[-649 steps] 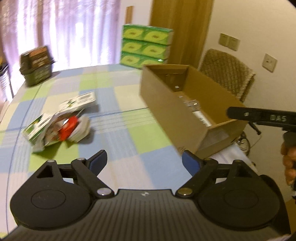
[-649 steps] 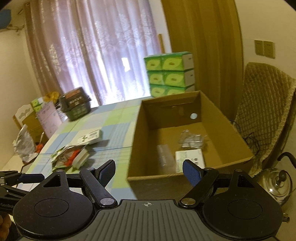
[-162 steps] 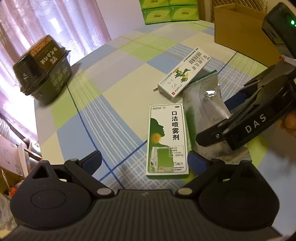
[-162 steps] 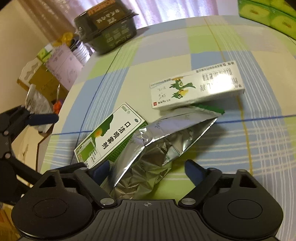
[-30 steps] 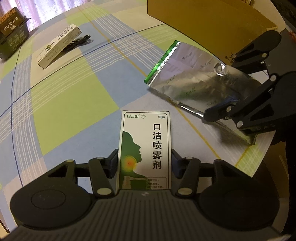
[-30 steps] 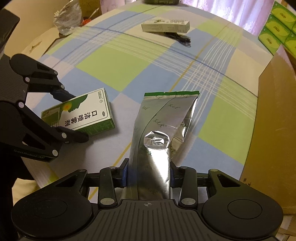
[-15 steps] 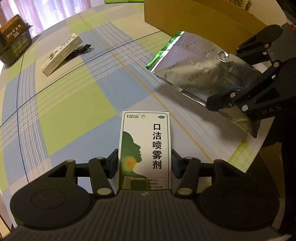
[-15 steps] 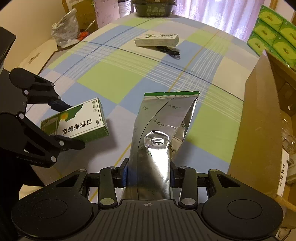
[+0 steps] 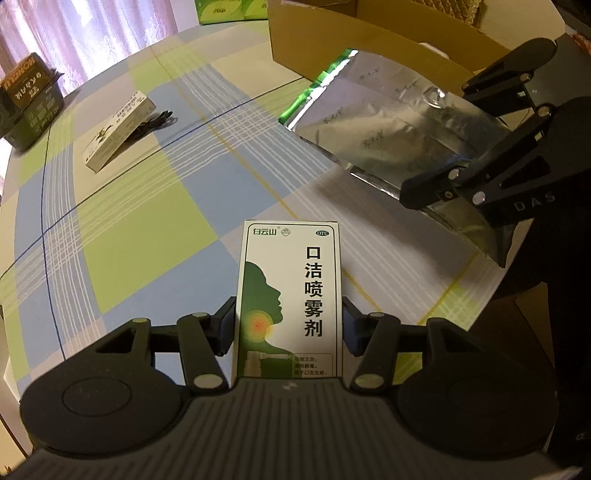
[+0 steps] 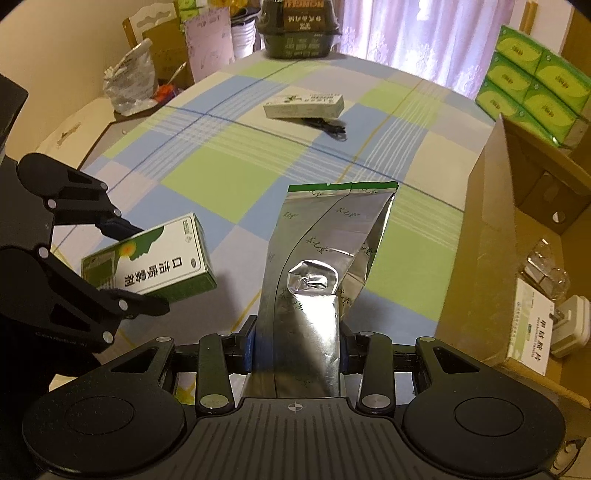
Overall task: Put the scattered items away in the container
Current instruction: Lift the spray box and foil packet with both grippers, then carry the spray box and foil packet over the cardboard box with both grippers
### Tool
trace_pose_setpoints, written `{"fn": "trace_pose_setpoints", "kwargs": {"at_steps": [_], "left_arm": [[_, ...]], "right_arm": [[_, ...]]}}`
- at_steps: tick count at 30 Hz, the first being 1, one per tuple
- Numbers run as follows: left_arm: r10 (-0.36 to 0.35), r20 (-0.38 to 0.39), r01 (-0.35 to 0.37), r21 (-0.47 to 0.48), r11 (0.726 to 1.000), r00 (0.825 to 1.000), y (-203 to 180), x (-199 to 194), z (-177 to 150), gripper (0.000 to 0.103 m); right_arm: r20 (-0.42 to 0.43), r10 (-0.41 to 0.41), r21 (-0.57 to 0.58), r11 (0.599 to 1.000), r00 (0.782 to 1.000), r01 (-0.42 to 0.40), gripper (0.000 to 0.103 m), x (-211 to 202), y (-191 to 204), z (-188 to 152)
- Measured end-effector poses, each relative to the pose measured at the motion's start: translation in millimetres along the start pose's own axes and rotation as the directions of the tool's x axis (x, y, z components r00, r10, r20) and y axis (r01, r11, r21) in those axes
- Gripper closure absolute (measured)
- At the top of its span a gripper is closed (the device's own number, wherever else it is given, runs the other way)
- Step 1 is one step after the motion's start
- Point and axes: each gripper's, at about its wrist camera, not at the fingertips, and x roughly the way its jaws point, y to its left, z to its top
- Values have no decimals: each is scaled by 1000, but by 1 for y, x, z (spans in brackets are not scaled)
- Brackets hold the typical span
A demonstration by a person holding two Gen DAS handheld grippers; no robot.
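Since half a second ago both held things have risen a little above the counter and moved toward the box, which now shows more of its inside at the right of the right wrist view.

In the left wrist view, the left hand-held gripper is clamped on the spray carton at the lower centre of the frame. In the right wrist view, the right hand-held gripper is clamped on the foil bag at the lower centre; its green top edge points away from the camera.

The foil bag hangs just beside the near wall of the box. Inside the box lie a white packet, a white plug and clear plastic pieces.

Farther away, in the upper centre of the right wrist view, a long carton lies on the counter with a black cable touching it. Behind it a dark tub stands at the far edge. Green tissue boxes are stacked at the upper right.
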Motion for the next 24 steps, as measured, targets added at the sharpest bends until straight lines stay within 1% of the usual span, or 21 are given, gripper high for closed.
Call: {"fn": "trace_pose_setpoints", "kwargs": {"at_steps": [7, 14, 24], "left_arm": [[11, 21, -11, 20, 1000, 1000, -9, -13, 9, 52], [33, 41, -35, 60, 998, 999, -16, -25, 23, 52], [51, 96, -62, 114, 991, 994, -24, -48, 59, 52]], "right_arm": [[35, -2, 1, 1000, 999, 1, 61, -17, 1, 3], [76, -9, -9, 1000, 997, 10, 61, -38, -2, 13], [149, -43, 16, 999, 988, 41, 61, -74, -24, 30]]}}
